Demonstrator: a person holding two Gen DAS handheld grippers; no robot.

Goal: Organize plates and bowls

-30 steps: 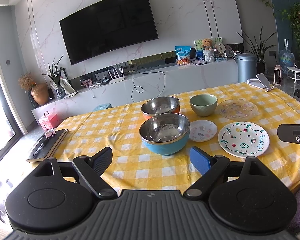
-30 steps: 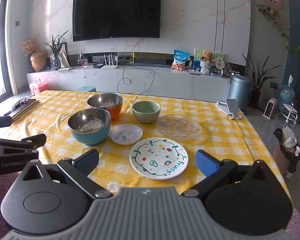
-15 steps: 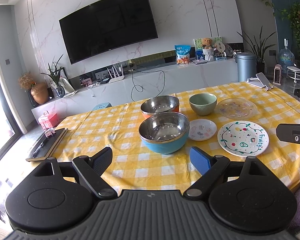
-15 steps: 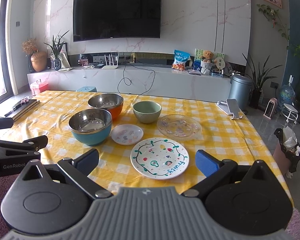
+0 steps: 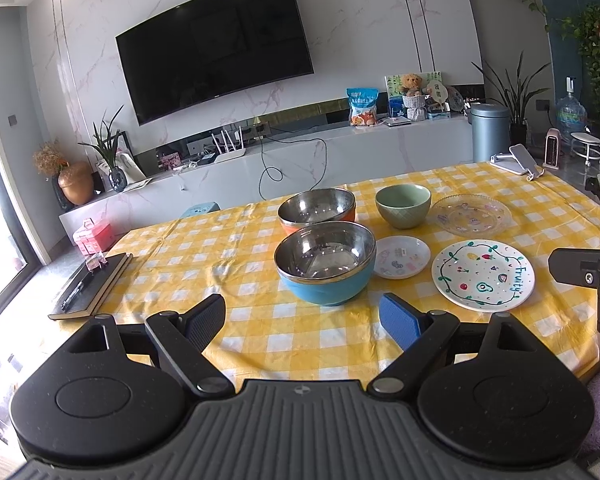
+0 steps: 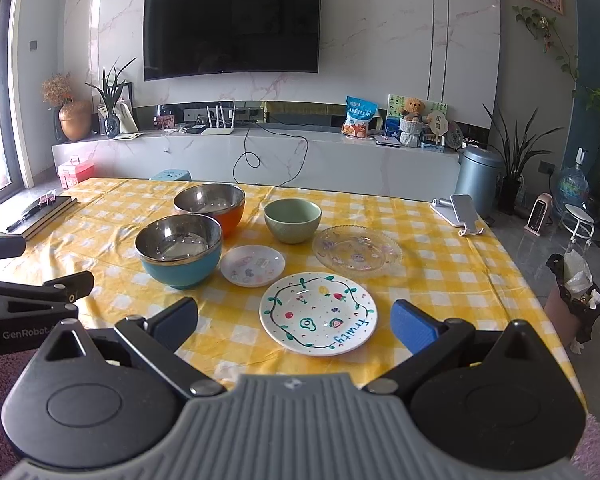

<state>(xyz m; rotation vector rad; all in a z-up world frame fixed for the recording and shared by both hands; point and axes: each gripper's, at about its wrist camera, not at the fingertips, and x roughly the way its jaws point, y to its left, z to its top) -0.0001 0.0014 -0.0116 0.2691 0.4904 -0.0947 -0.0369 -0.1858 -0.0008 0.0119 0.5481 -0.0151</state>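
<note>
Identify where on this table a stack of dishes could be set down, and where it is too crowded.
Free: the tablecloth between the notebook and the blue bowl; also the stretch between the glass plate and the phone stand. Crowded: the middle, where blue bowl, orange bowl, green bowl, small plate and fruit plate cluster.

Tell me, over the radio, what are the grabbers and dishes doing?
Left gripper open, right gripper open, both empty. Blue bowl and fruit plate untouched on the table. Nothing in the way.
</note>
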